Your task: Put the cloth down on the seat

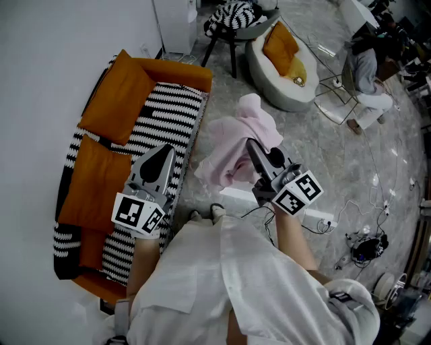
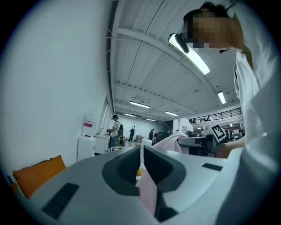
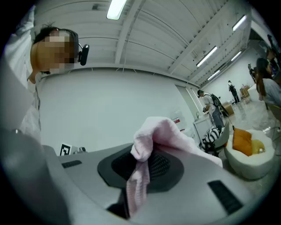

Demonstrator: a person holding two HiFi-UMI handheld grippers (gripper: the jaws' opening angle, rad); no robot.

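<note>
A pale pink cloth (image 1: 239, 135) hangs bunched in the air over the floor, just right of the sofa. My right gripper (image 1: 250, 145) is shut on it. In the right gripper view the cloth (image 3: 162, 132) drapes over the right gripper (image 3: 145, 162) and down between its pads. The sofa seat (image 1: 158, 128) carries a black-and-white striped throw and orange cushions (image 1: 118, 94). My left gripper (image 1: 163, 156) hovers over the striped seat with its jaws together, apart from the cloth. A thin pale pink strip shows in the slit of the left gripper (image 2: 141, 160); what it is I cannot tell.
A white wall runs behind the sofa. A white round lounge chair (image 1: 289, 67) with an orange cushion and a striped chair (image 1: 232, 17) stand further back. A white strip (image 1: 269, 202) and cables (image 1: 363, 242) lie on the floor at my right. A person (image 1: 367, 74) sits far right.
</note>
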